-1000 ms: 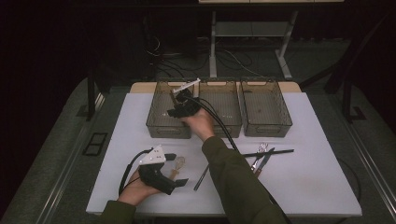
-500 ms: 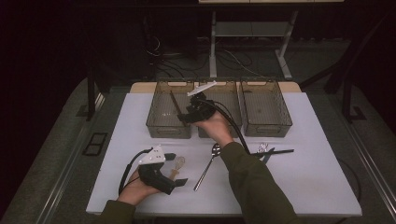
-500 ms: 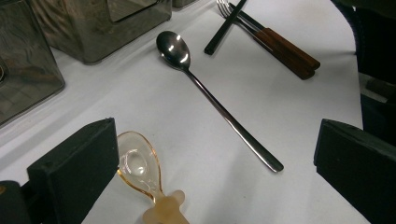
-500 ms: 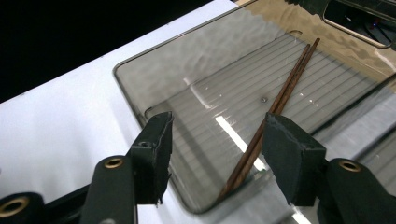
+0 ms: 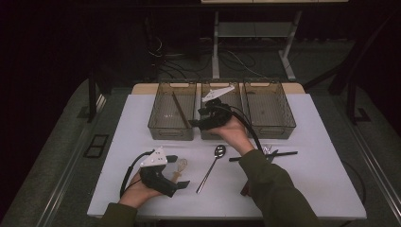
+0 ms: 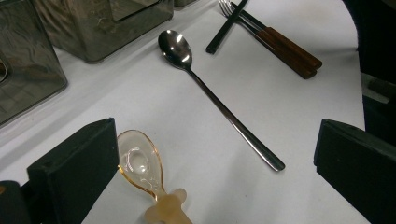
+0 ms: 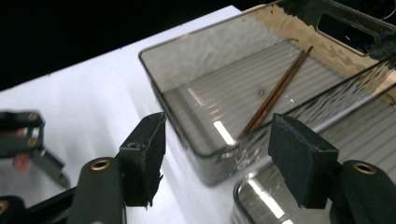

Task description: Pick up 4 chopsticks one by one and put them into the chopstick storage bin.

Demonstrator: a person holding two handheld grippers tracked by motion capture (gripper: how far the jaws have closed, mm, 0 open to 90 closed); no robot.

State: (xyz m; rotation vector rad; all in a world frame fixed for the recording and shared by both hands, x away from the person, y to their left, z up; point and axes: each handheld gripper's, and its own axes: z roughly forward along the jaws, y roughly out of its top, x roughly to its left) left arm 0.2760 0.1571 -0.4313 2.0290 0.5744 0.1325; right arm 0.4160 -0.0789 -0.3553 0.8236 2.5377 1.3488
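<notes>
L gripper: in my left hand, resting low on the white table, jaws wide apart, nothing in them. Amber spoon sits just beside one jaw.
R gripper: held over the trays, jaws apart, empty. Its cam looks down into the left tray.
Chopsticks: brown pair lying in the left tray, prob. sorted already.
Steel spoon: flat on table btwn my two hands, bowl toward trays. I'd guess stiff, light, slippery; grab mid-handle, not the bowl.
Amber spoon: clear glassy bowl, stubby handle. Looks fragile or plastic, can't tell; I'd pinch the handle gently.
Fork + dark sticks: wood-handled fork, touching a dark stick, well apart from L gripper.
Middle, right trays: contents unclear.
</notes>
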